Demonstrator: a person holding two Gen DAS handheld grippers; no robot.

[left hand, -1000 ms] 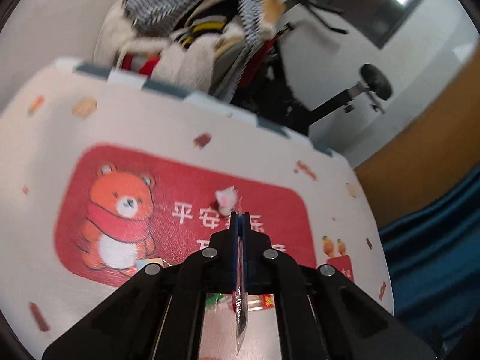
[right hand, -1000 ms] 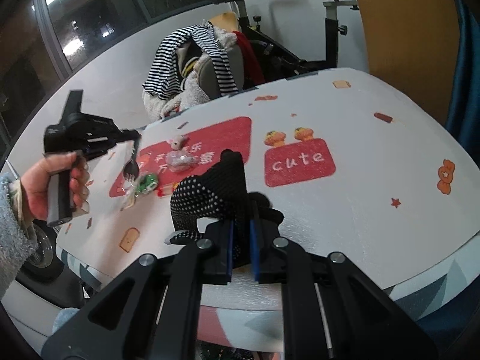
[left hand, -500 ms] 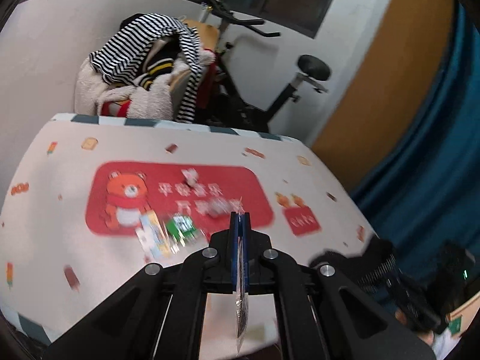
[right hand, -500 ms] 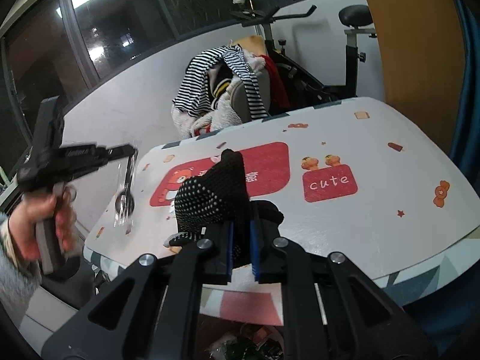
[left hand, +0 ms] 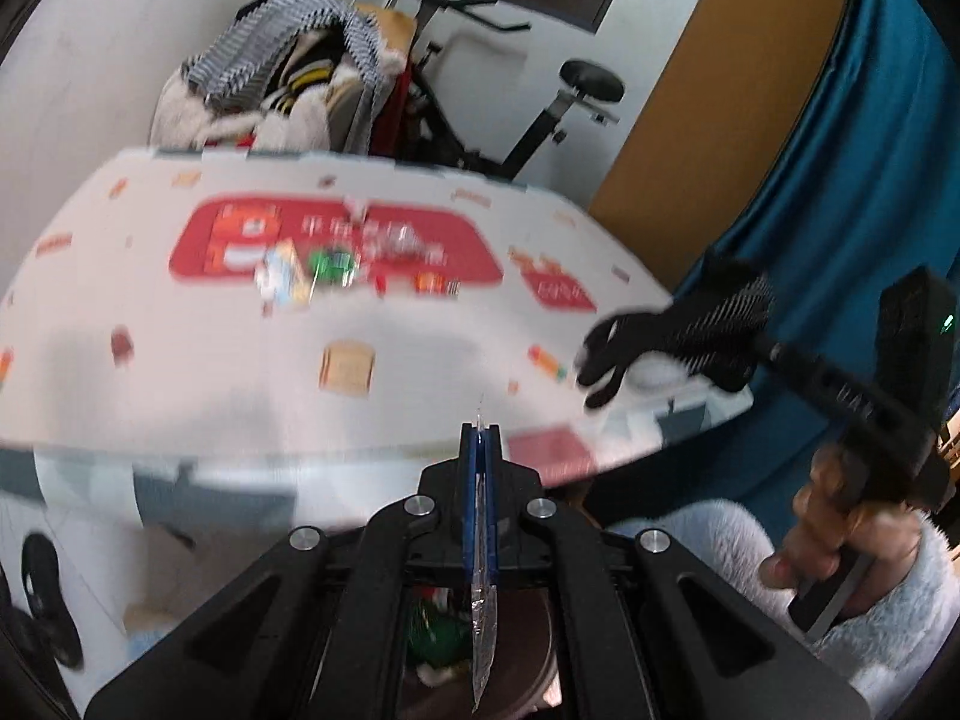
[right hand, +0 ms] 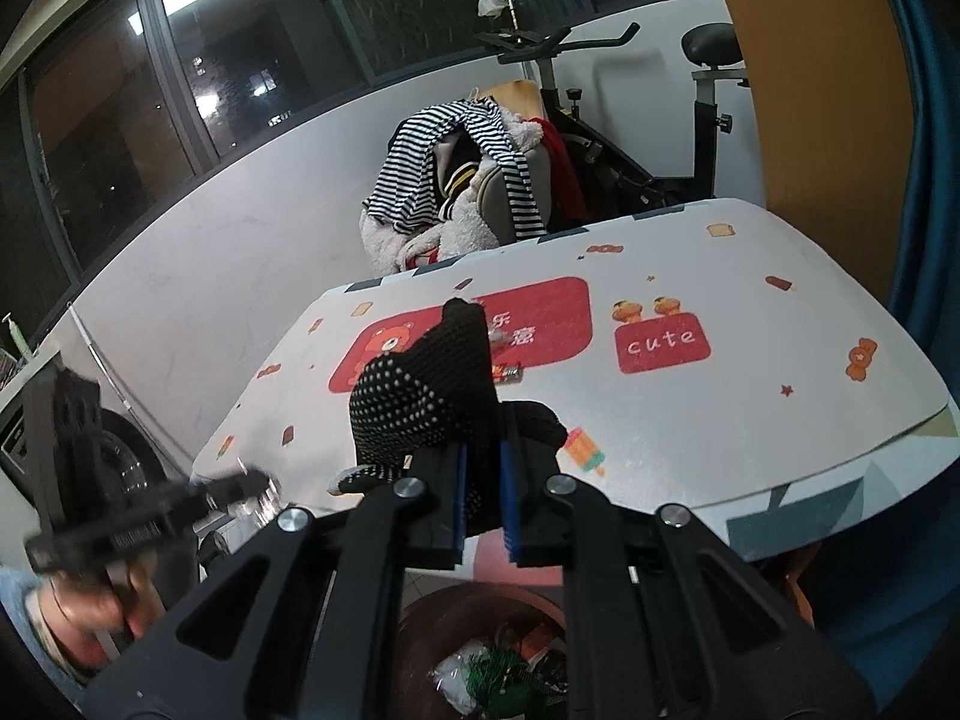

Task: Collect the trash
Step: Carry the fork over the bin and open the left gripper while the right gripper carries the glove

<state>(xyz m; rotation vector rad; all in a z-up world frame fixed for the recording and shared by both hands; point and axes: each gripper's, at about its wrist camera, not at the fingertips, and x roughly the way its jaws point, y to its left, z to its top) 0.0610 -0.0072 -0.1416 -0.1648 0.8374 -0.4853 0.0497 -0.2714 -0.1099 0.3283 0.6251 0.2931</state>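
Note:
My left gripper (left hand: 479,438) is shut on a clear plastic wrapper (left hand: 483,630) that hangs down between its fingers, just off the table's near edge. Under it stands a brown trash bin (left hand: 531,618) with rubbish inside. My right gripper (right hand: 480,480) is shut on a black dotted glove (right hand: 432,396), held above the table edge and over the same bin (right hand: 438,630). The left wrist view shows that glove (left hand: 678,330) at the right. Several wrappers (left hand: 288,270) lie on the red bear print of the table (left hand: 180,372). The left gripper (right hand: 240,483) is blurred at the left.
A chair heaped with striped clothes (right hand: 456,168) and an exercise bike (right hand: 708,60) stand behind the table. A blue curtain (left hand: 840,150) hangs on the right. Weight plates (left hand: 42,600) lie on the floor at the left. A small wrapper (right hand: 507,372) lies beyond the glove.
My left gripper has pulled back from over the table to beyond its near edge, above the bin, still holding the wrapper. My right gripper has risen a little with the glove.

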